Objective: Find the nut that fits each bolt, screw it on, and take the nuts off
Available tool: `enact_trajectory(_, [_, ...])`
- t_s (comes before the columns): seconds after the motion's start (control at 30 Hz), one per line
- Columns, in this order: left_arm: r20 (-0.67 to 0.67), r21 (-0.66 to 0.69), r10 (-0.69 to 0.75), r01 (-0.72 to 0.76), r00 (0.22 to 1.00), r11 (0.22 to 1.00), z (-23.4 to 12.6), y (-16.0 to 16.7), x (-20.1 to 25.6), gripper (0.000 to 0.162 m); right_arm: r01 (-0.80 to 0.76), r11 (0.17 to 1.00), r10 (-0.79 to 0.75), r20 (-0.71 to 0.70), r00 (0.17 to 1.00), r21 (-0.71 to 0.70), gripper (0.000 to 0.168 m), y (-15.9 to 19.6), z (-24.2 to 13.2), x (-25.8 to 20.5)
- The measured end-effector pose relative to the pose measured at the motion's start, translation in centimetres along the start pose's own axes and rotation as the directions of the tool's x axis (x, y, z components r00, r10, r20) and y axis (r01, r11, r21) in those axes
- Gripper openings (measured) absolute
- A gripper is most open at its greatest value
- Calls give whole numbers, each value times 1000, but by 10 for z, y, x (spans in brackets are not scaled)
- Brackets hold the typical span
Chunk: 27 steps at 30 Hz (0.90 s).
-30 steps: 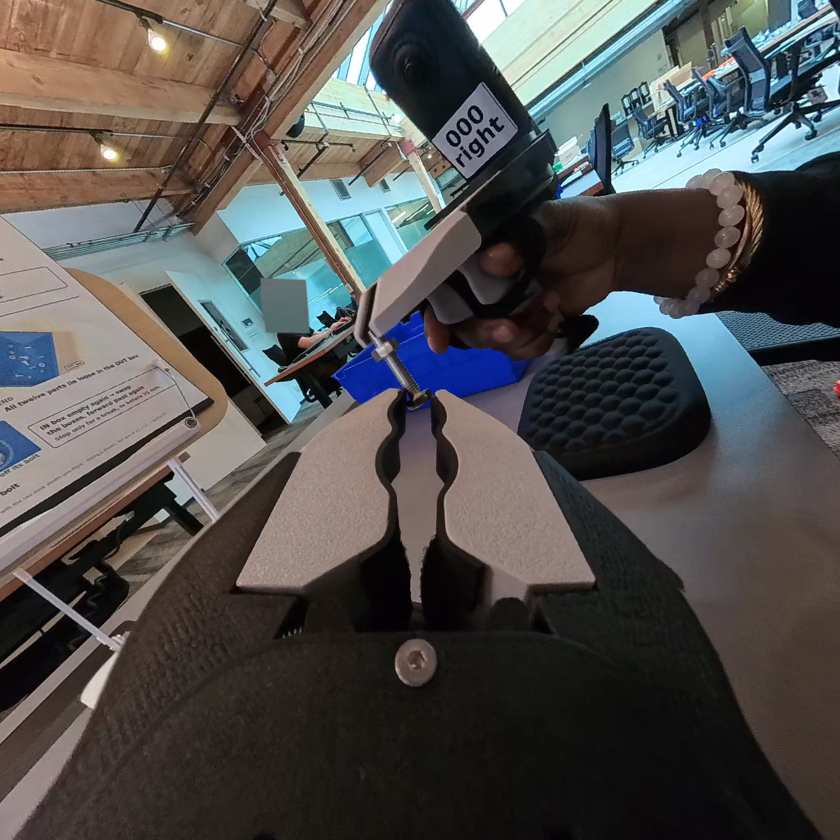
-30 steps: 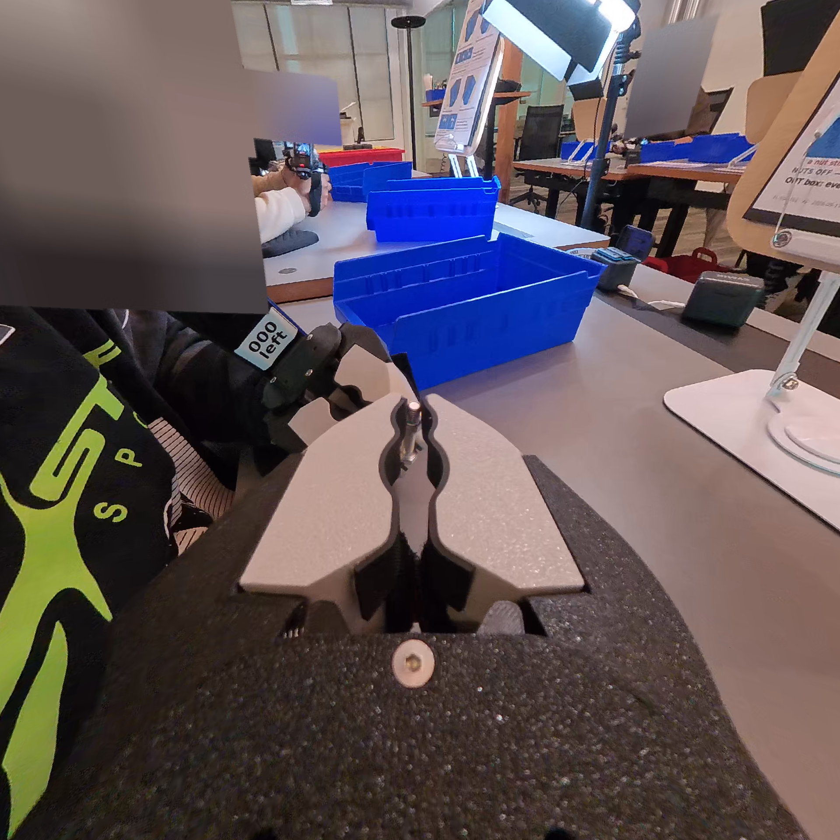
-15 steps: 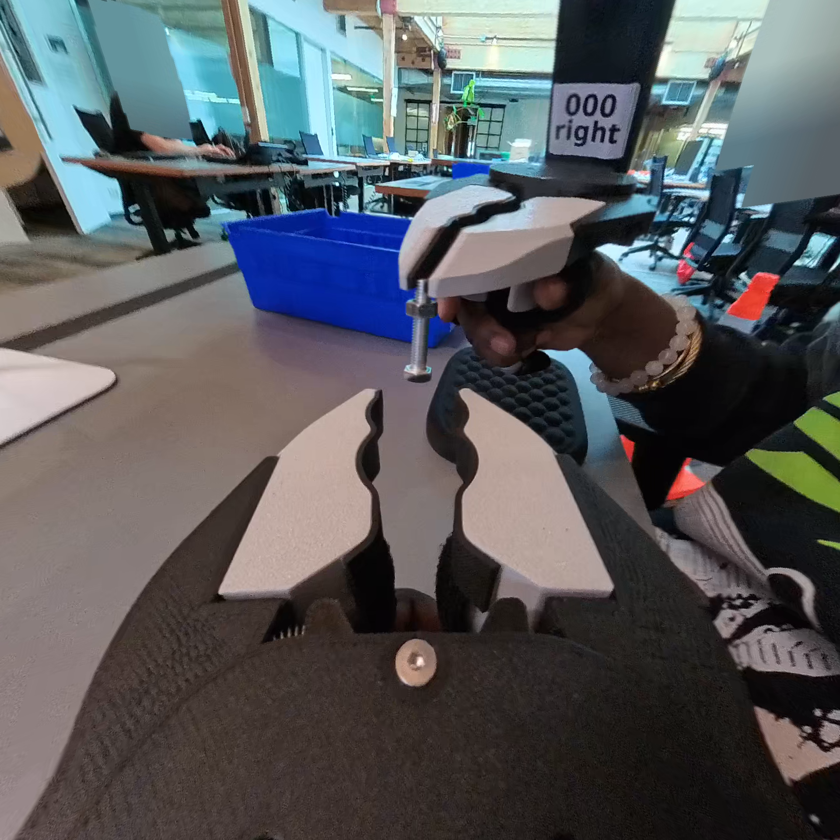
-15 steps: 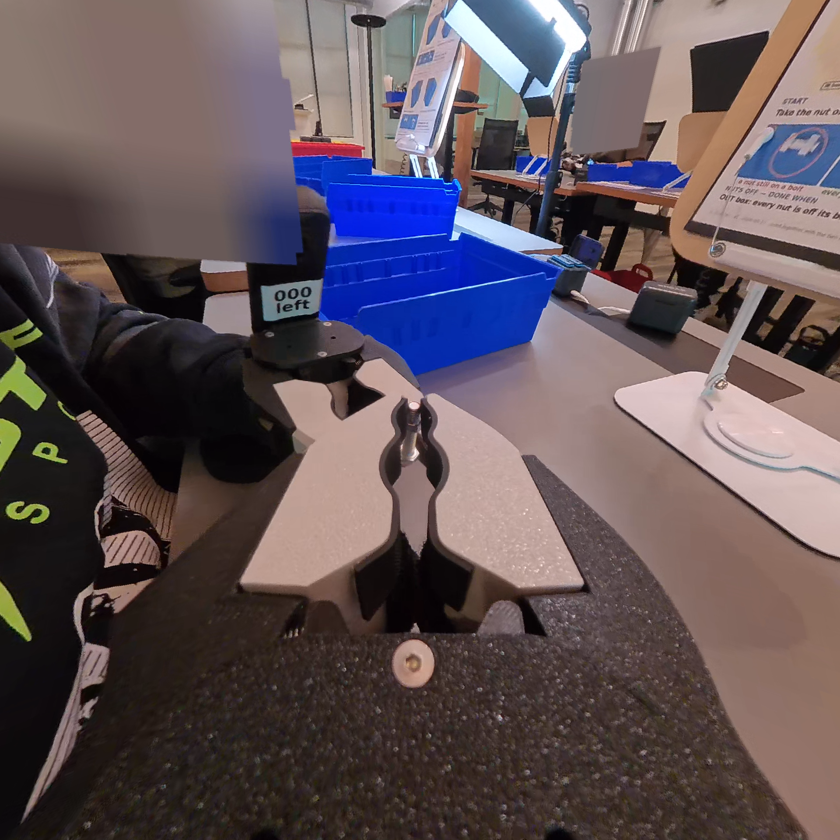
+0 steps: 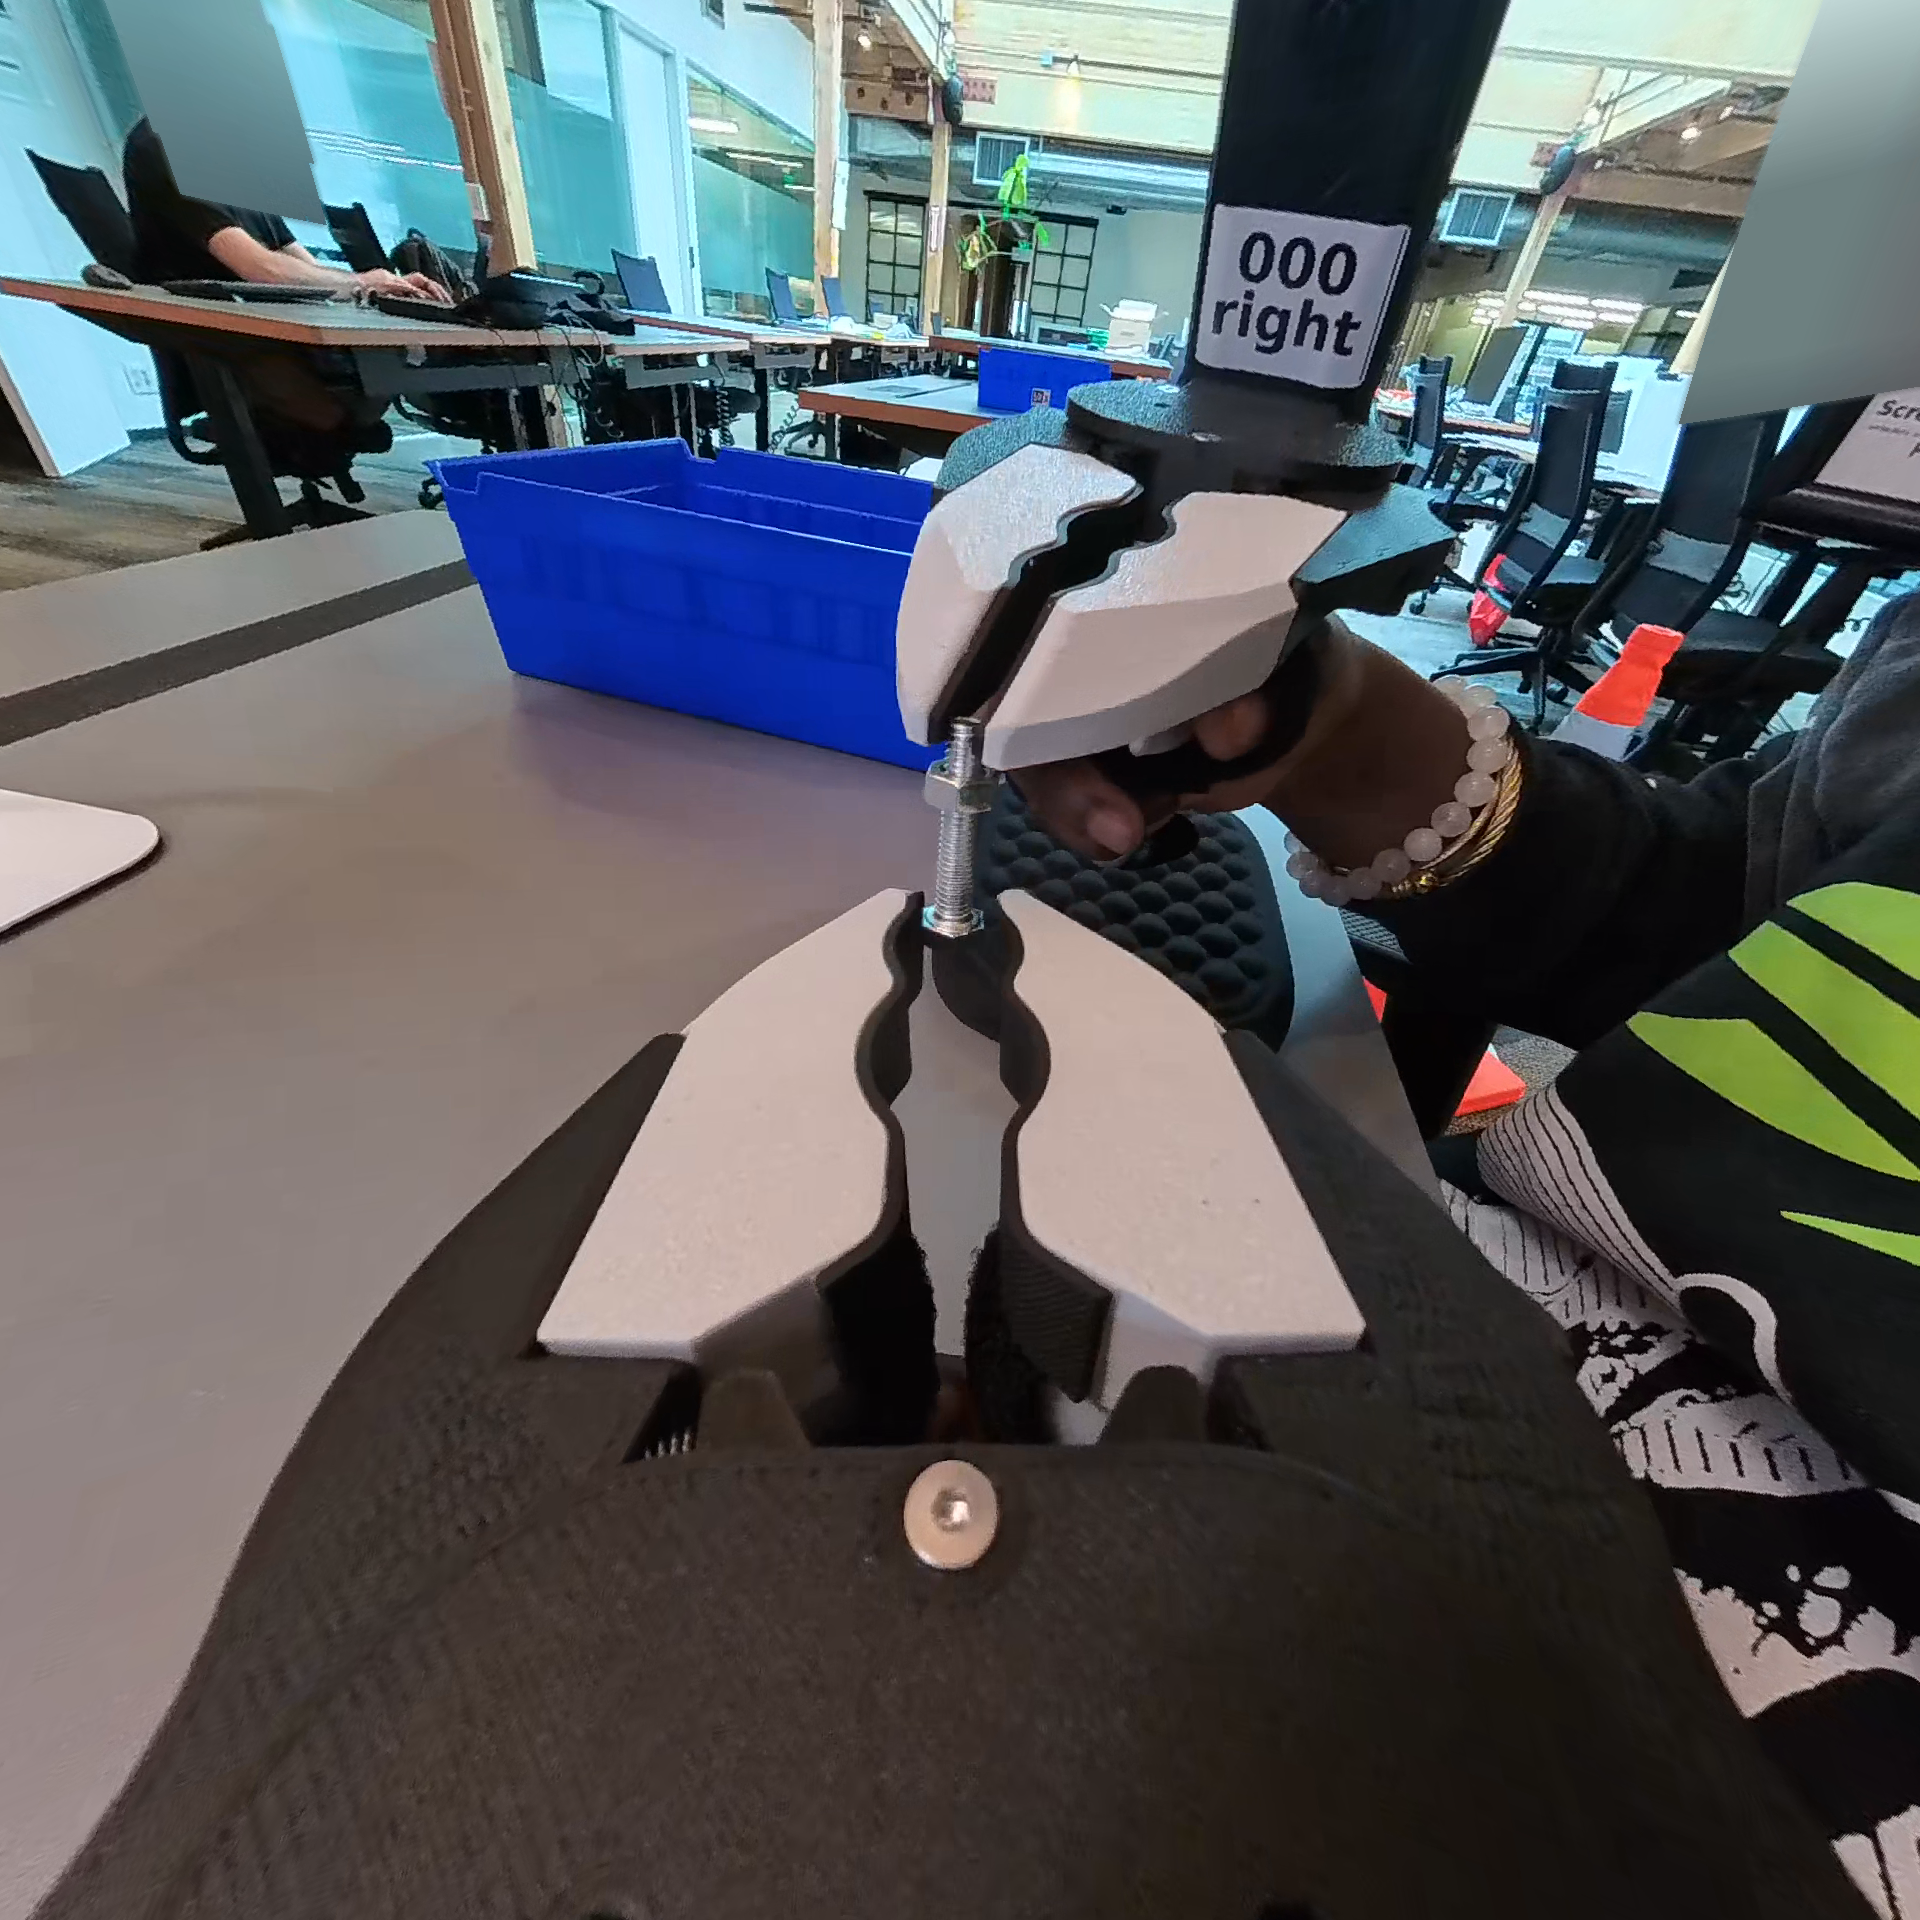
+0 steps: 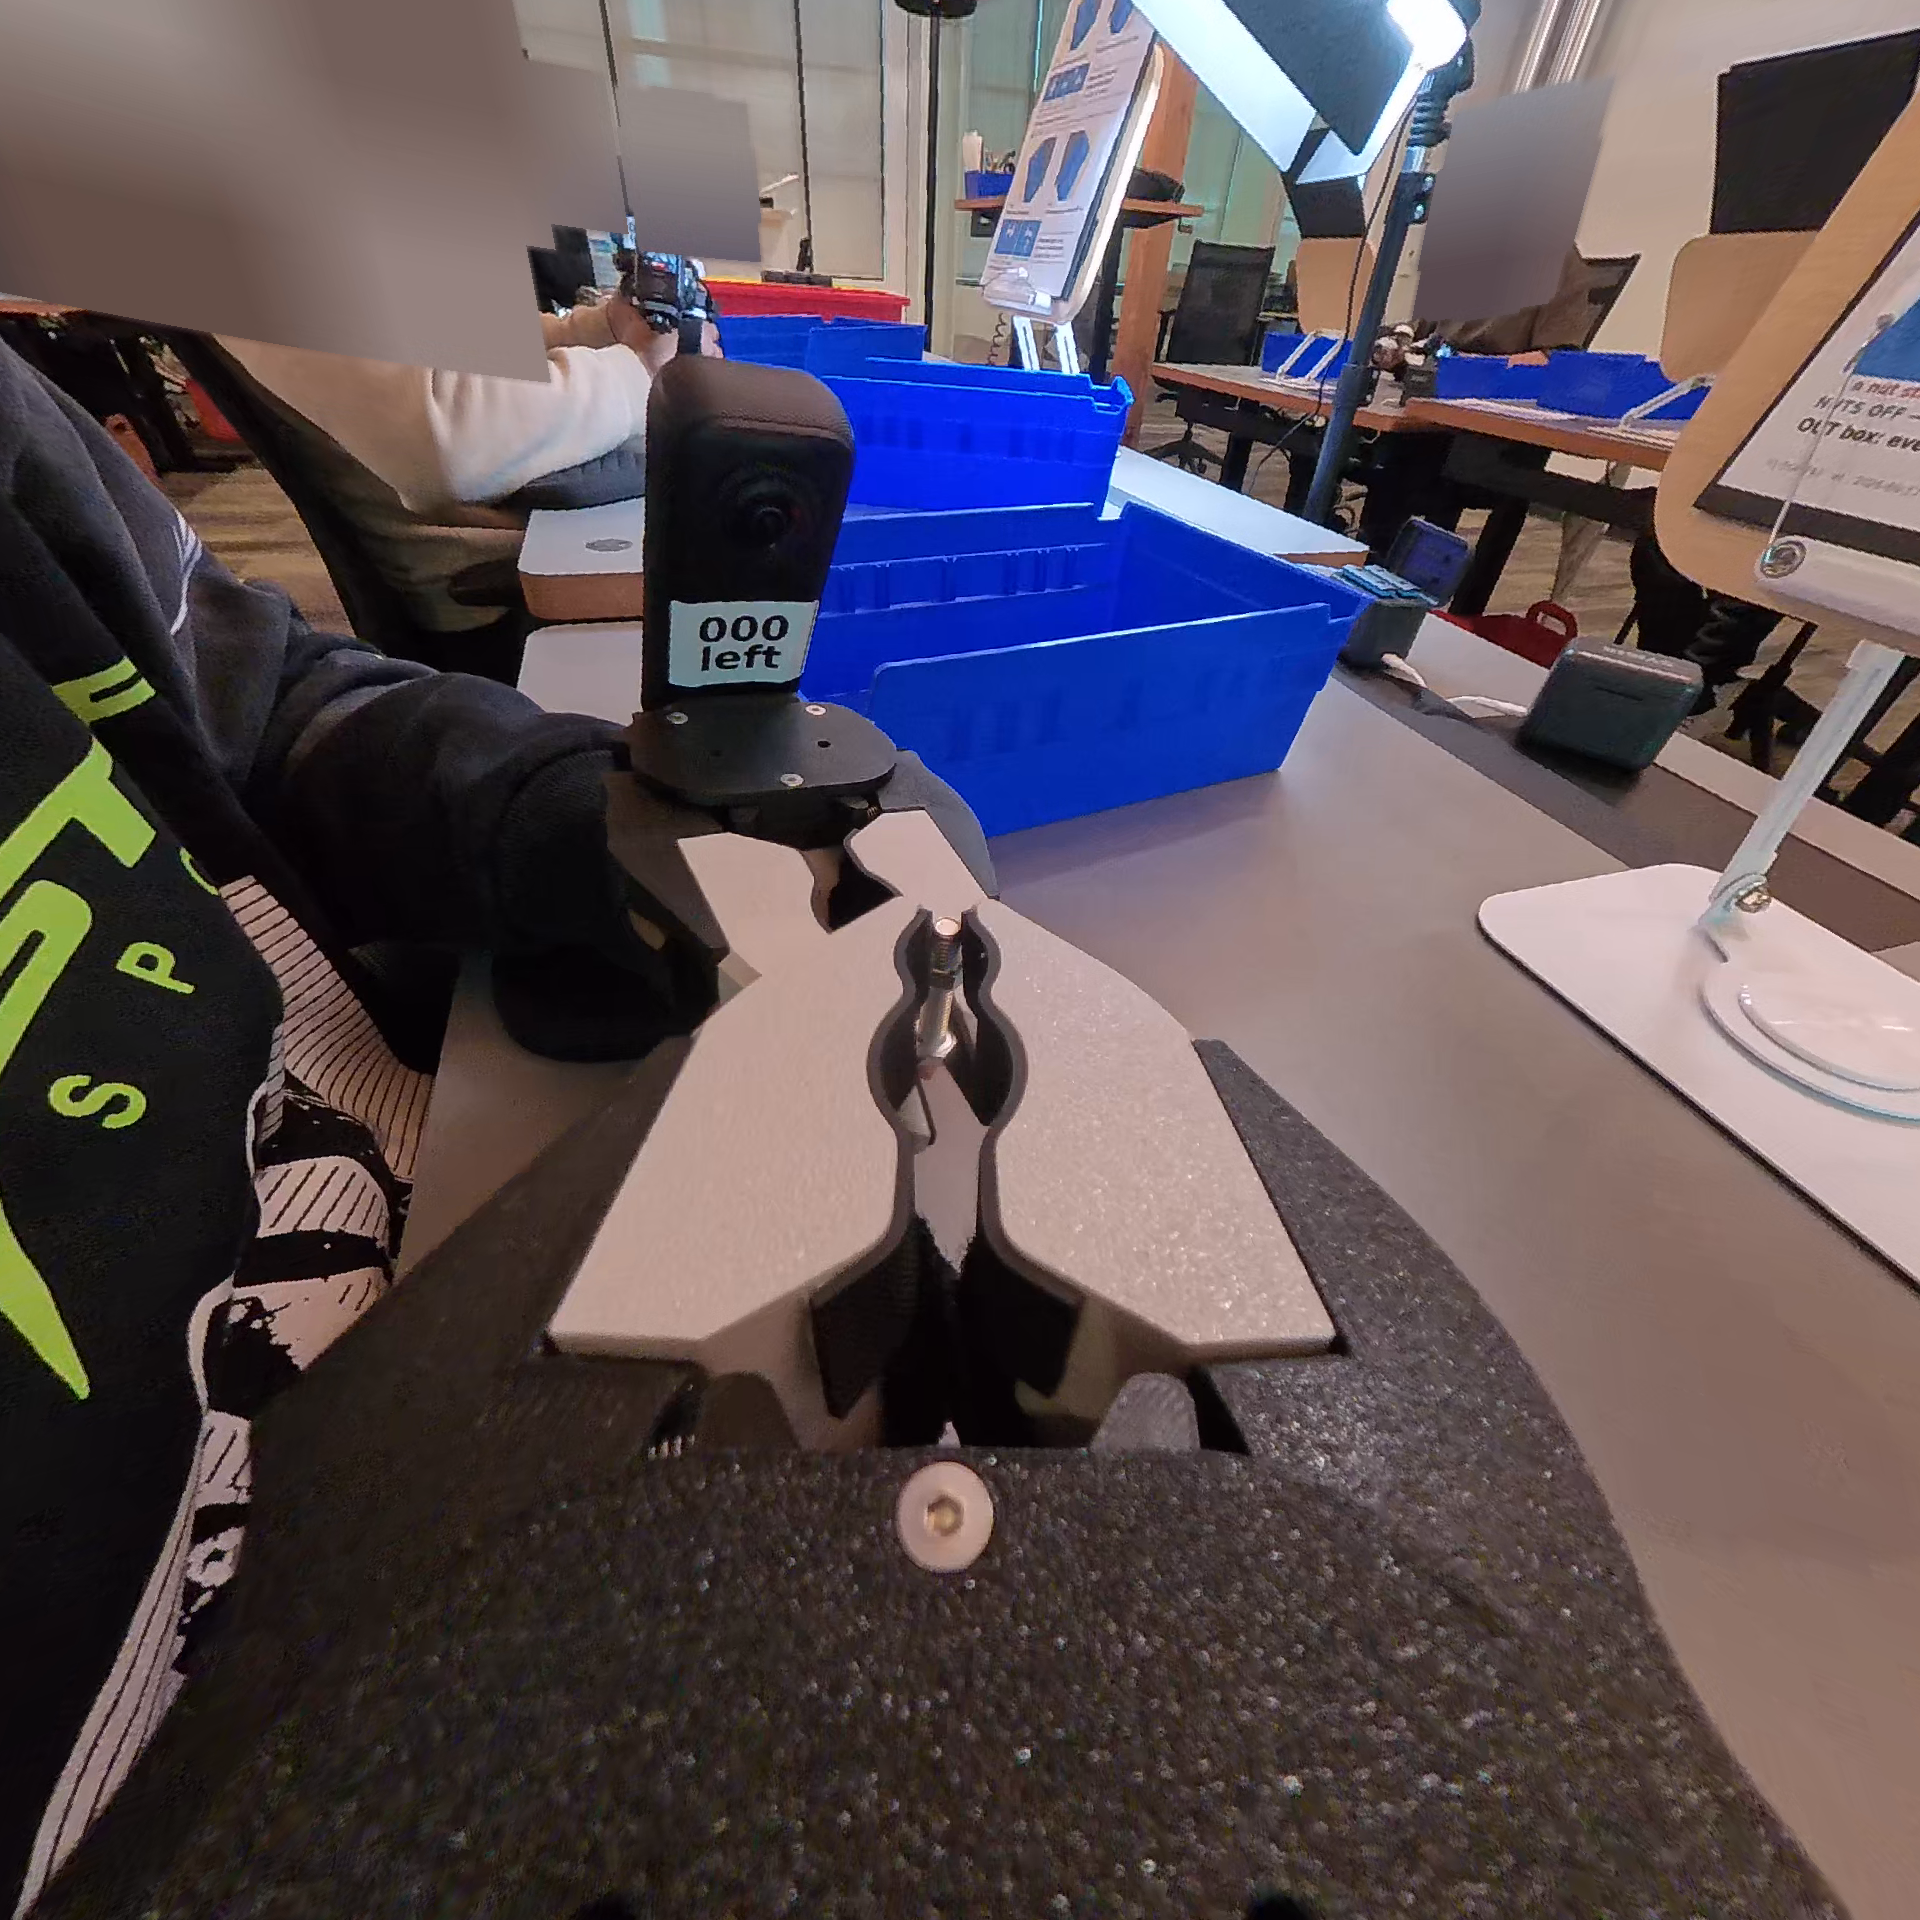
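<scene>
The bolt (image 5: 956,831) hangs upright from the right gripper (image 5: 961,727), which clamps its threaded tip, nut (image 5: 958,795) just below. Its head dips between the left gripper's (image 5: 956,935) parted, empty fingertips.

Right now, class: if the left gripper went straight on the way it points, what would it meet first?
Probably the bolt head, already at the left gripper fingertips; the right gripper holds it. Depth is unclear.

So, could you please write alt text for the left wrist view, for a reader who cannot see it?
The right gripper holds a threaded bolt upright by its top end, a nut threaded on just below its fingertips. The bolt's hex head sits between the tips of the partly open left gripper. A blue bin stands behind on the grey table.
</scene>
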<state>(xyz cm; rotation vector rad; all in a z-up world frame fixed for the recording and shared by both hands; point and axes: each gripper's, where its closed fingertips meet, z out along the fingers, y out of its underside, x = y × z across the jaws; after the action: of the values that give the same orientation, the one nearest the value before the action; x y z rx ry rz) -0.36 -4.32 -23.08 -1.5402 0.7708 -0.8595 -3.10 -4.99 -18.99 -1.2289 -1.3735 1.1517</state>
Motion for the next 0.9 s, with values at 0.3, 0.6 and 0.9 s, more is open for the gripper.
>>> enact_trajectory(0.3, [1, -5, 16, -16, 1000, 1000, 0, 2, 0, 11, -3, 1000, 2, 2, 1000, 14, 5, -3, -2, 1])
enact_trajectory(0.6, [-16, 19, -6, 7, 1000, 1000, -2, -1, 0, 10, -62, 994, 64, -13, 998, 90, 22, -6, -3, 4])
enact_trajectory(0.9, [-31, 25, 5, -4, 999, 1000, -2, -2, 3, 10, -112, 985, 117, -27, 993, 134, 33, 0, 2, 5])
